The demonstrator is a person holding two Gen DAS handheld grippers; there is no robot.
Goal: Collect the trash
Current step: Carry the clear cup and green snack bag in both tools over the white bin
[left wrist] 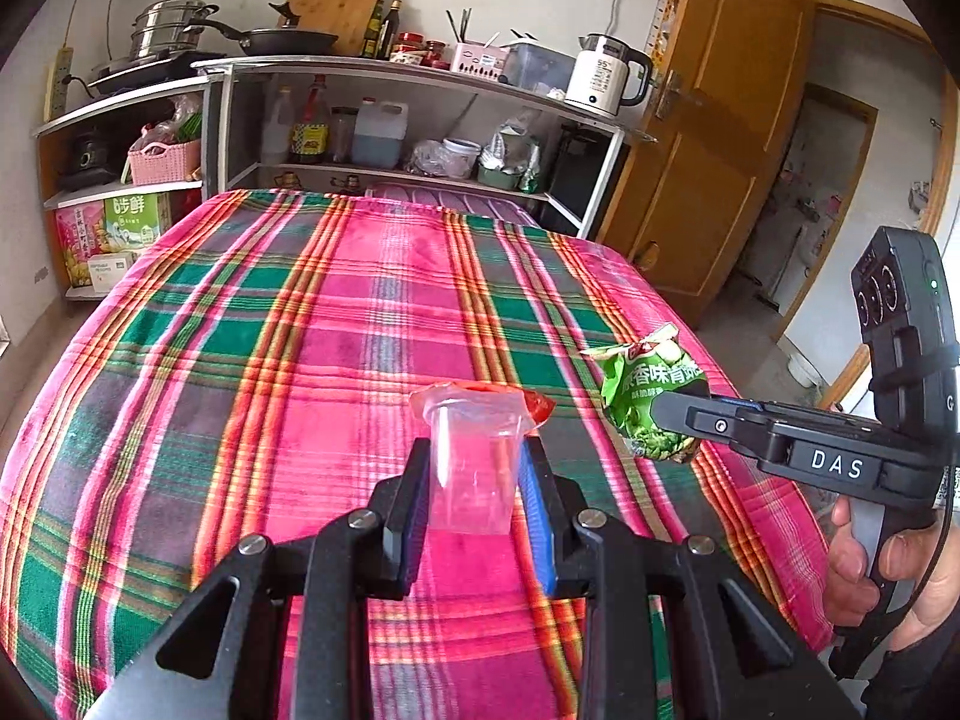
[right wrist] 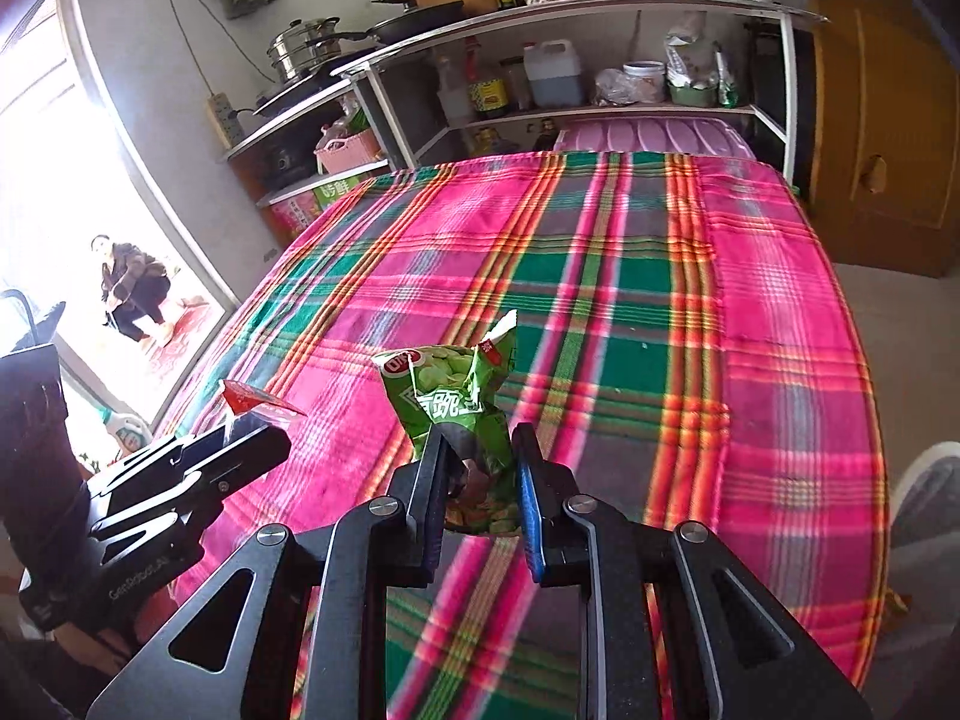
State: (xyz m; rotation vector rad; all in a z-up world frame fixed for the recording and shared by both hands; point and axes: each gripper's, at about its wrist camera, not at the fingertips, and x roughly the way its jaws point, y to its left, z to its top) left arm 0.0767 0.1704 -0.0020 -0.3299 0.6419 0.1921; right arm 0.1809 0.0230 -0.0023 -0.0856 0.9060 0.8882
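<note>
My left gripper point(left wrist: 475, 450) is shut on a clear plastic cup point(left wrist: 474, 462) with a peeled red foil lid, held above the plaid tablecloth point(left wrist: 300, 360). My right gripper point(right wrist: 477, 438) is shut on a crumpled green snack bag point(right wrist: 462, 396), also held above the cloth. In the left wrist view the right gripper point(left wrist: 666, 414) sits at the right with the green bag point(left wrist: 648, 384) in it. In the right wrist view the left gripper point(right wrist: 264, 426) is at the left, with the cup's red lid point(right wrist: 246, 399) showing.
A shelf unit point(left wrist: 384, 78) with pans, bottles and a kettle point(left wrist: 606, 75) stands behind the table. A wooden door point(left wrist: 720, 120) is at the right. A person crouches outside the doorway point(right wrist: 132, 288) at the left.
</note>
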